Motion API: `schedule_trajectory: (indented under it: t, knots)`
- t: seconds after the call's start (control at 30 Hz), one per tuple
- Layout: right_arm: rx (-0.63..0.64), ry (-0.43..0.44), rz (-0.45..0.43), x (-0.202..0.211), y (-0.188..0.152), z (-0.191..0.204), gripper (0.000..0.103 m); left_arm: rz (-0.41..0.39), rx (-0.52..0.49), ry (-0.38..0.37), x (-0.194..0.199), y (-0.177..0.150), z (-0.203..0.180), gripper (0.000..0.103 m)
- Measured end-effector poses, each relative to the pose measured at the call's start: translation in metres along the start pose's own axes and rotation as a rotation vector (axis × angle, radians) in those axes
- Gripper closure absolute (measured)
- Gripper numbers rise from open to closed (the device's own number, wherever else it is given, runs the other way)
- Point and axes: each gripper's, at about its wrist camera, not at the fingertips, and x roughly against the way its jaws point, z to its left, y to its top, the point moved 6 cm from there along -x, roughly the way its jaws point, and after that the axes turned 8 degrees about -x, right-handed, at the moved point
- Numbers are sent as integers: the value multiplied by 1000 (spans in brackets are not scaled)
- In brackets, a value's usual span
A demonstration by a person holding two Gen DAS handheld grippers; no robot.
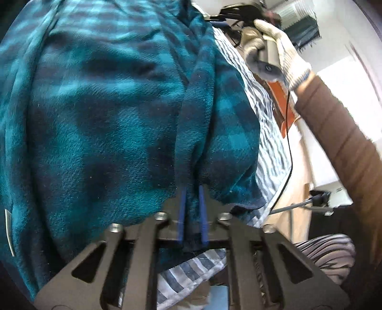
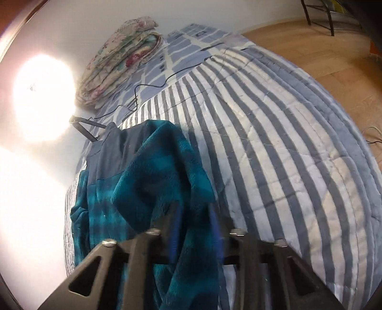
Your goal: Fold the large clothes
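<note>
Each camera looks steeply down along its own fingers, close to the fleece (image 1: 107, 114). The left view faces along the bed (image 1: 269, 147) edge; the right view faces the bed's far corner. Both share fleece and bed.

Bed cover (image 2: 274, 133): quilted, grey and white stripes, spread across the bed.
Patterned sheet (image 2: 181, 47): pale blue with white bands, at the far end of the bed beyond the stripes.
Folded quilts (image 2: 119, 62): floral stack, lying on the patterned sheet beside the wall.
Black cable (image 2: 152, 84): runs loose across the sheet onto the striped cover.
Wall (image 2: 33, 190): white, with a bright patch of glare.
Floor (image 2: 322, 50): light wood, beside the bed.
Chair legs (image 2: 320, 19): dark metal, standing on the floor at the far edge.
</note>
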Motion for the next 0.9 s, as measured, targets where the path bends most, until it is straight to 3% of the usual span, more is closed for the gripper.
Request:
schedule_trajectory:
  t: [0.23,0.43,0.67,0.9]
  knots:
    - [119,-5,-57,32,0,36,102,-27,-54,18,9,-3,-12,100]
    - [271,13,-108,52,-7,106,102,-48,-90,21,17,-2,-19,101]
    - [450,-32,-58,-2,-28,173,102,-57,-81,9,21,-6,-19,101]
    - [535,-108,37,-84,-55,186,102,-47,-37,21,18,-11,-6,101]
